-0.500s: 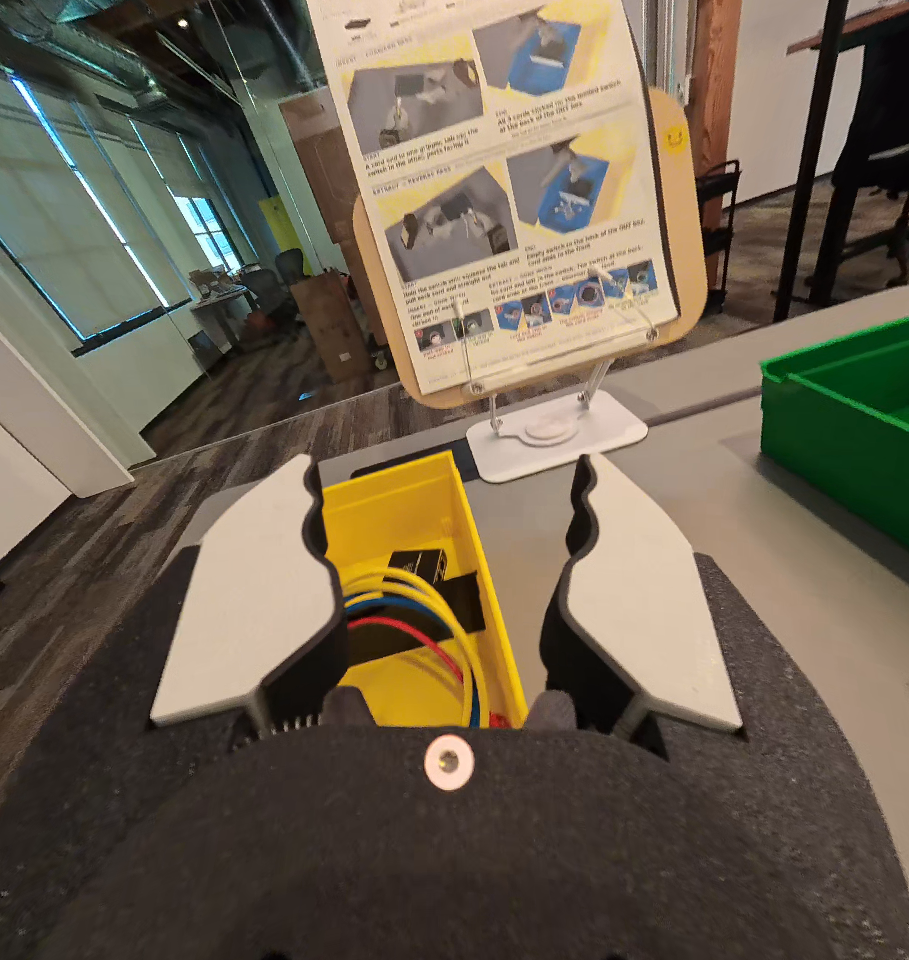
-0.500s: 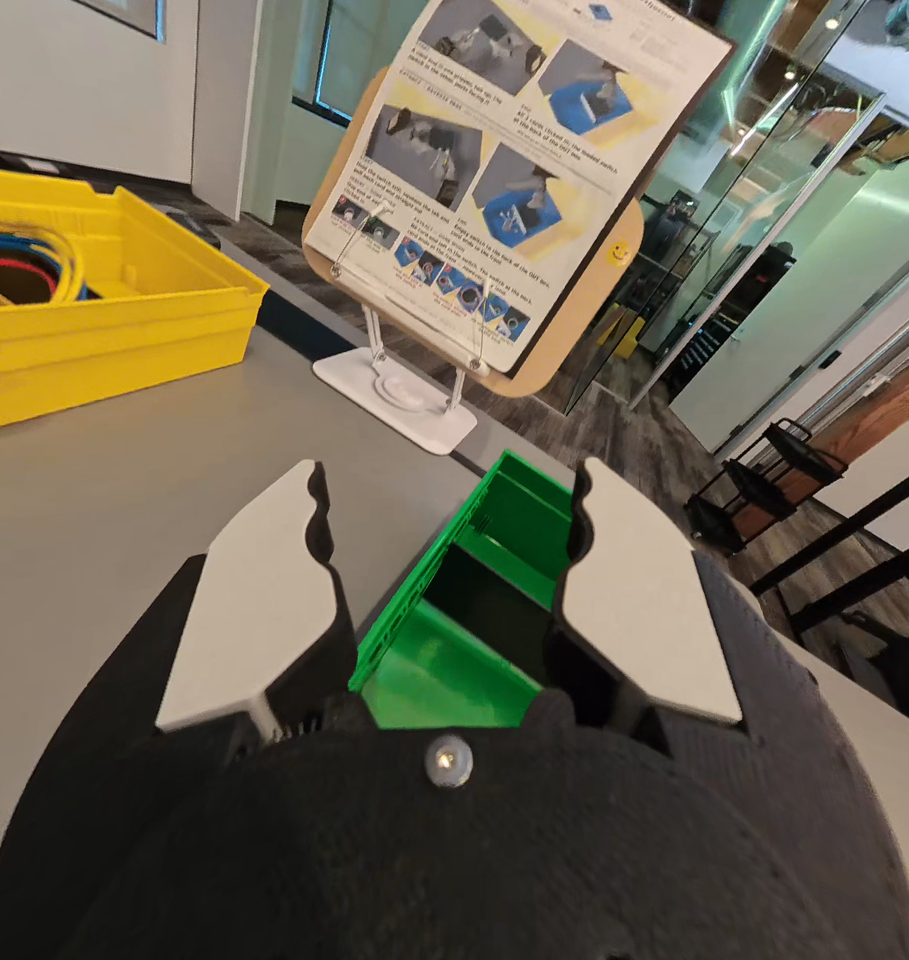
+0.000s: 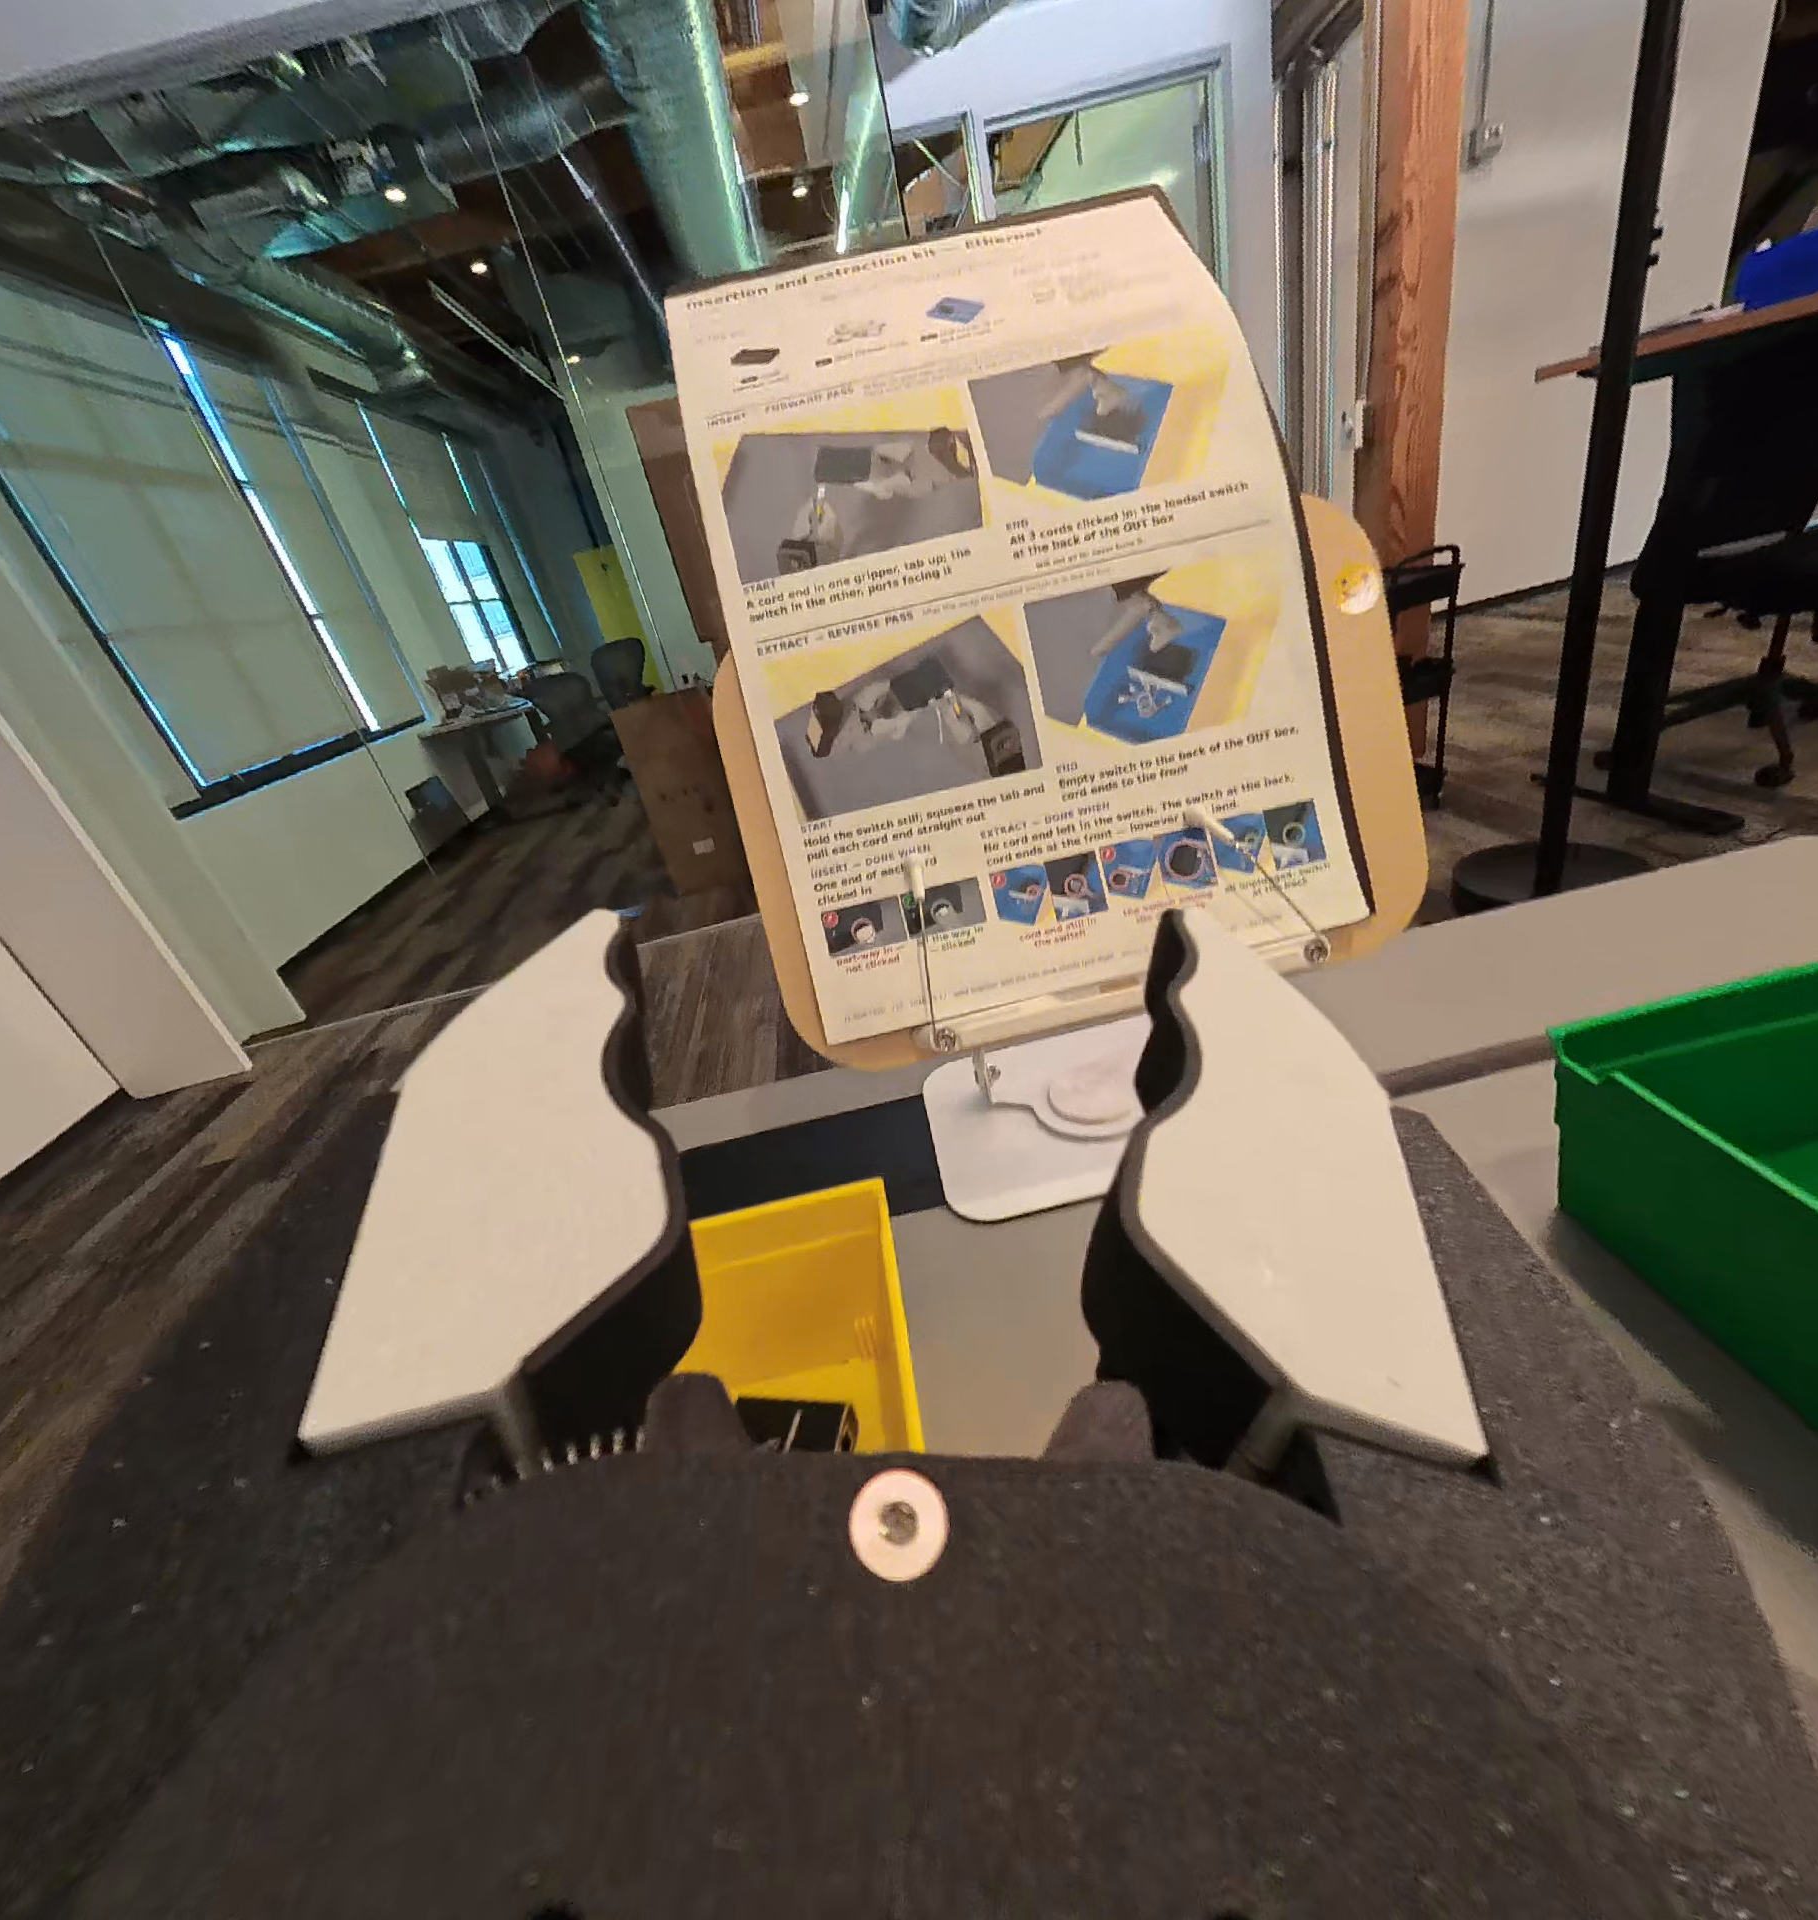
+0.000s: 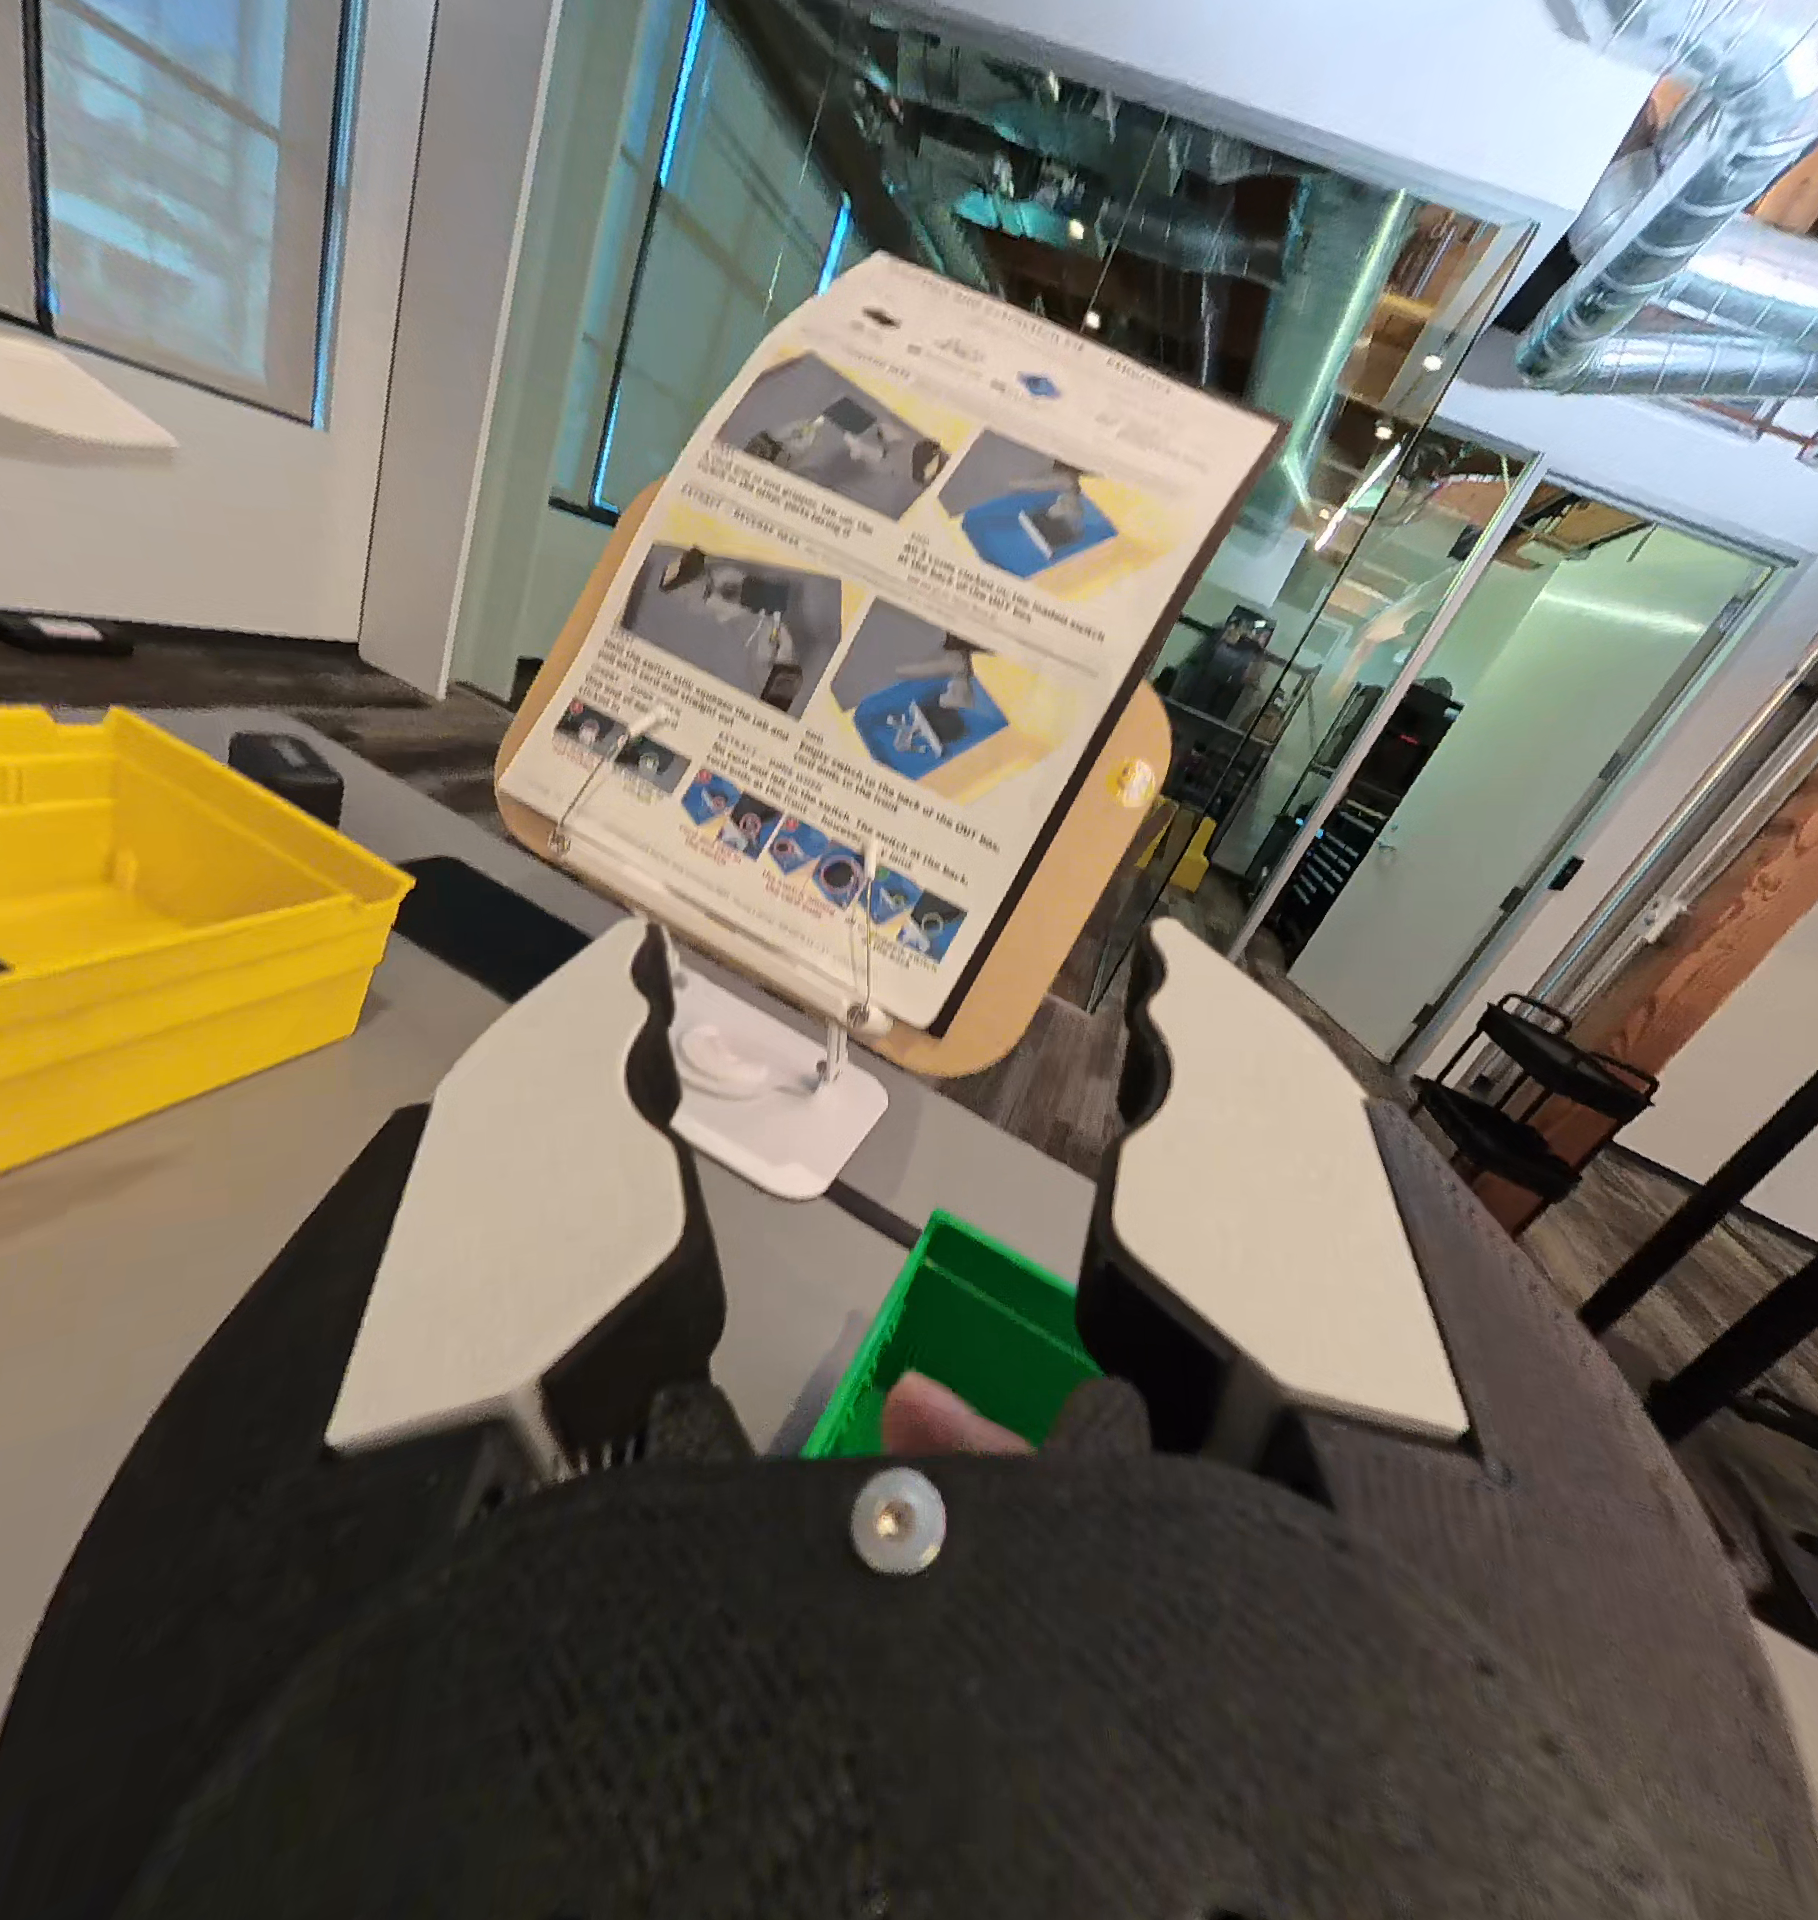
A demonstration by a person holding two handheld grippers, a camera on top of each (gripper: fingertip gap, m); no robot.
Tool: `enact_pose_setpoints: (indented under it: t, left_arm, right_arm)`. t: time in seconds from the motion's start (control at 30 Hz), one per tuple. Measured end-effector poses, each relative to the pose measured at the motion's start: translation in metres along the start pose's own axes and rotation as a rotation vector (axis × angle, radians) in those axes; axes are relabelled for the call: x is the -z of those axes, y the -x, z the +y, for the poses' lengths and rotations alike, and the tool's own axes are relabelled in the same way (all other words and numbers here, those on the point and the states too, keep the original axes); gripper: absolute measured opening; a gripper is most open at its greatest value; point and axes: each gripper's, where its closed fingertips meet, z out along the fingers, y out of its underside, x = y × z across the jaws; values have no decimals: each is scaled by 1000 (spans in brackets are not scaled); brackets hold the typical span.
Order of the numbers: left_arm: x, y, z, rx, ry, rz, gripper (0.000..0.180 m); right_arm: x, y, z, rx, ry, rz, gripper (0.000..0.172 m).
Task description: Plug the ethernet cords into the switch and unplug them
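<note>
Black boxy switch sits in the yellow bin below my left gripper, cords unseen; both it and my right gripper gape wide, empty; switch likely rigid, light, grab its flat sides.

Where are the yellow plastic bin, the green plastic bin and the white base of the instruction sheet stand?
yellow plastic bin (image 4: 157, 935), right wrist view, on its outer side wall.
green plastic bin (image 3: 1715, 1174), left wrist view, on its near outer wall.
white base of the stand (image 3: 998, 1153), left wrist view, on its flat plate.
</note>
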Motion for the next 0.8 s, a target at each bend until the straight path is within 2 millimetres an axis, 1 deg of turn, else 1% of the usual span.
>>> enact_pose_setpoints:
  t: [0.1,0.23,0.27,0.33,0.4,0.47,0.5,0.57,0.6,0.7,0.8]
  left_arm:
    - [-15,0,-2,52,2,17,95]
    - [-34,8,2,97,9,10,94]
    - [-38,12,4,96,16,-4,94]
    - [-44,21,14,99,31,-33,94]
    - [-48,29,26,113,37,-62,91]
    - [-54,31,39,92,66,-74,90]
    - [-56,33,46,71,92,-86,91]
    - [-58,32,53,59,116,-84,93]
    - [-58,30,53,67,115,-78,93]
    - [-55,29,47,55,100,-80,93]
    - [-51,24,42,30,88,-78,94]
  right_arm:
    - [-18,-5,-10,-43,-36,-16,84]
    - [-37,-13,-20,-89,-77,-31,84]
    - [-41,-15,-22,-92,-83,-34,84]
    - [-46,-15,-23,-89,-80,-66,73]
    - [-50,-20,-24,-86,-93,-50,72]
    - [-53,-16,-18,-91,-82,-48,72]
    - [-56,-12,-11,-105,-54,-48,71]
    - [-64,-2,5,-131,27,-52,72]
    - [-66,2,10,-135,44,-53,74]
    - [-68,5,19,-127,84,-23,74]
    - [-67,1,26,-109,127,28,80]
